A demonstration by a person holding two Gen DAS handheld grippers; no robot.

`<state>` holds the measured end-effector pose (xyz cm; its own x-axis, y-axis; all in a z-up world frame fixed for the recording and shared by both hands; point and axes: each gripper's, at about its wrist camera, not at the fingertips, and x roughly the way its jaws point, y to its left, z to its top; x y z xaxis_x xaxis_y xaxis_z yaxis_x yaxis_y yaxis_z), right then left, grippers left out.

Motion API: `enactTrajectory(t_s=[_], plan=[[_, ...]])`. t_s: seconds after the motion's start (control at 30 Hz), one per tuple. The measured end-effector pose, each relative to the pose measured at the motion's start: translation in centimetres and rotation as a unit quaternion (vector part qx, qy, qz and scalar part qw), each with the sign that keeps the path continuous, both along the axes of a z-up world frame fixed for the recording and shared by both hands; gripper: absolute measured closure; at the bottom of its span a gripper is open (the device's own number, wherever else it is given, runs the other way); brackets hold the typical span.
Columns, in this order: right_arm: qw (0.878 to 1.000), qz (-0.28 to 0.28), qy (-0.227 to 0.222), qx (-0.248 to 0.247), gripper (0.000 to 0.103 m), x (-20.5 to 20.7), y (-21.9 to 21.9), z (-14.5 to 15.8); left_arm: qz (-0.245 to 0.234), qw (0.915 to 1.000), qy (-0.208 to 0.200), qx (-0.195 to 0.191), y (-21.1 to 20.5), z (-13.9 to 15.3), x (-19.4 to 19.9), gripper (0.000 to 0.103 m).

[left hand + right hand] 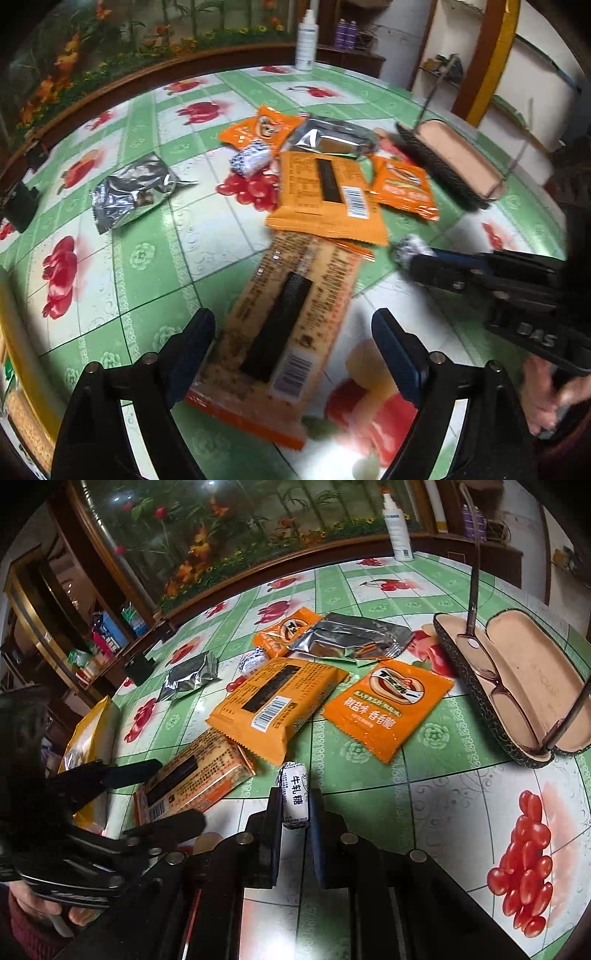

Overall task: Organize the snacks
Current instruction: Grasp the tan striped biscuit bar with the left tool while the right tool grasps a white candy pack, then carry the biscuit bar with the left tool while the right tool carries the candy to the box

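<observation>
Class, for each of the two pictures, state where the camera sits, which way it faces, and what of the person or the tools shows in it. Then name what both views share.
Left wrist: on the left gripper, looking down-forward between open jaws at the speckled orange-edged biscuit packet; the right gripper and a hand show at right.
Right wrist: on the right gripper, shut on a small white wrapped candy; the left gripper shows at left.
Shared: the packet, the open spectacle case, the white spray bottle.

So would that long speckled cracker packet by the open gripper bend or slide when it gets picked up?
The cracker packet looks flat and boxy, so probably fairly stiff. Its glossy wrapper may slip on the smooth tablecloth. The contents are likely brittle.
</observation>
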<state>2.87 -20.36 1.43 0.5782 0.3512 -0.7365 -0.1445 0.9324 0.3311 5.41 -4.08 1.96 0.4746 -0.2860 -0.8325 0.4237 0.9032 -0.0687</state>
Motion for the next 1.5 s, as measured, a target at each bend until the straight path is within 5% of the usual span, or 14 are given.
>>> enactTrajectory(t_s=[0.07,0.13,0.33,0.73,1.13,1.5], plan=[[1.0,-0.001,-0.002,0.0,0.089,-0.1,0.0,0.1,0.008,1.0,0.004,0.004,-0.1,-0.7,-0.2,0.018],[1.0,0.0,-0.002,0.0,0.089,-0.1,0.0,0.1,0.017,0.9996,-0.019,0.012,-0.3,-0.7,-1.0,0.035],[1.0,0.01,-0.008,-0.008,0.089,-0.3,0.6,0.1,0.049,0.9987,-0.016,-0.003,0.4,-0.2,-3.0,0.049],[0.997,0.05,-0.045,-0.032,0.089,-1.4,2.7,0.9,0.086,0.9949,-0.04,-0.034,3.8,1.6,-7.4,0.051],[0.996,0.072,-0.041,-0.038,0.088,-2.0,4.4,0.5,0.09,0.9952,-0.016,-0.035,4.7,0.3,-7.3,0.05],[0.996,0.071,-0.044,-0.037,0.088,-2.1,4.2,0.5,0.105,0.9937,-0.033,-0.022,4.2,-0.2,-6.2,0.05]])
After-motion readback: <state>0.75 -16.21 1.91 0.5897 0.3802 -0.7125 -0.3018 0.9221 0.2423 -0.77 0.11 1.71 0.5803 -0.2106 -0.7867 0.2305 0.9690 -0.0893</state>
